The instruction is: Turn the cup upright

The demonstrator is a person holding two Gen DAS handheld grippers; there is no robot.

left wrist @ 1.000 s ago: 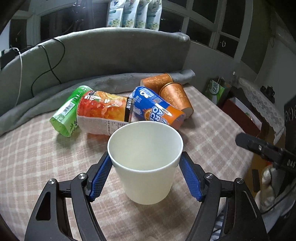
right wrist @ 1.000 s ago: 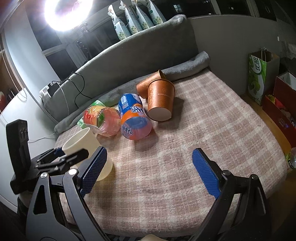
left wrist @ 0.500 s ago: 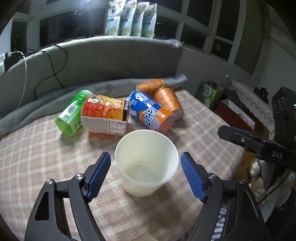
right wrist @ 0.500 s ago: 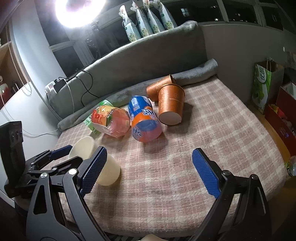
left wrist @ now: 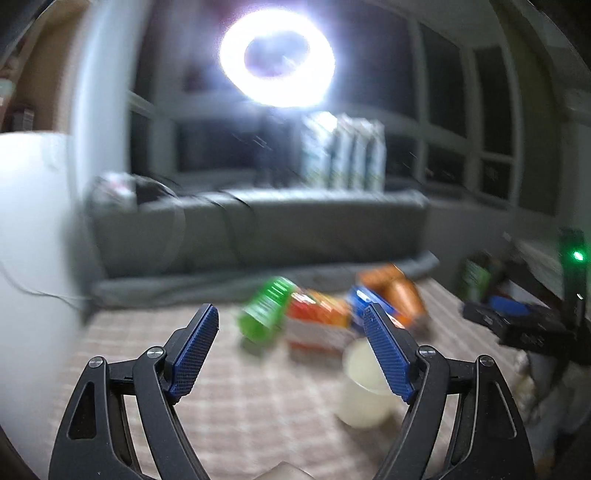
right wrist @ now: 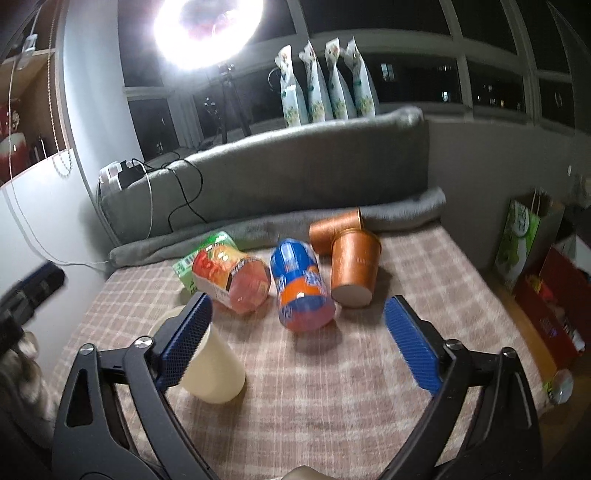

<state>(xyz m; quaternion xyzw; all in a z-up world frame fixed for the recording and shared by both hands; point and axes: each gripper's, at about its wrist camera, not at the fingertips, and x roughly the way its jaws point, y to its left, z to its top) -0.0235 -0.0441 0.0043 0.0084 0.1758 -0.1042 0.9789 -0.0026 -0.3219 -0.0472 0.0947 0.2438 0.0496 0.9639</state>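
Two grippers in view, both with jaws spread wide and nothing between the blue pads. Left gripper [left wrist: 290, 350] is raised off the surface, its view motion-blurred; right gripper [right wrist: 297, 334] hangs over the near edge of the checked tablecloth [right wrist: 332, 387].

Left to right, right wrist view:
- Cream paper cup [right wrist: 212, 373] stands upright, mouth up, near the left edge of the table, partly behind the right gripper's left finger [right wrist: 186, 339]. Free of both grippers. In the left wrist view the same cup [left wrist: 364, 391] sits low right, behind that gripper's right finger [left wrist: 388, 354], outside the gap.
- Green packet [right wrist: 192, 264] lies on its side toward the far left corner, mostly hidden by the next item.
- Red-orange snack tub [right wrist: 231, 277] lies on its side, base toward the camera, touching the green packet.
- Blue-and-orange canister [right wrist: 301, 286] lies on its side just right of the tub.
- Copper cup [right wrist: 352, 267] lies tipped, white base facing the camera, beside the canister; second copper cup [right wrist: 334, 229] lies behind it, touching.
- Grey rolled blanket [right wrist: 406, 210] runs along the far edge.
- Green paper bag [right wrist: 517, 236] on the floor beyond the right edge.

Ring light [right wrist: 207, 26] glares at upper left.
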